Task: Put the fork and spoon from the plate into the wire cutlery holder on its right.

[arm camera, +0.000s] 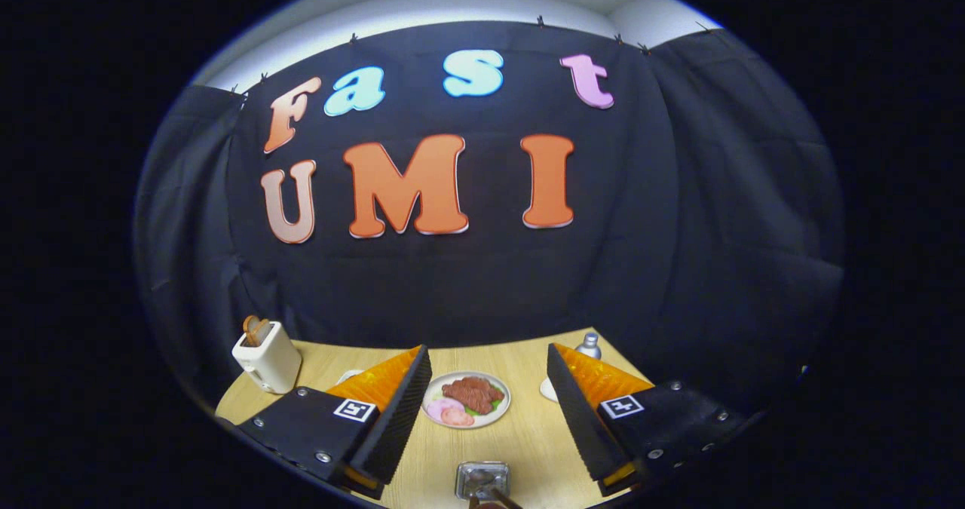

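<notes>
Nearest the camera, low between the two fingers, a small metal container [482, 480] sits on the wooden table [528, 441]; a utensil handle appears to rise from it, though whether this is the wire cutlery holder and which utensil it is cannot be told. The gripper [488, 369] is spread wide, its fingers well apart and holding nothing. Between the fingertips, just beyond the container, a plate [467, 399] carries food: dark meat, green leaves and pink slices. No fork or spoon can be made out on it. Behind the right finger stands a small bottle [589, 345] beside a white item, partly hidden. Further left, a white toaster [267, 357] holds toast. The black cloth wall [716, 230] closes the scene.
</notes>
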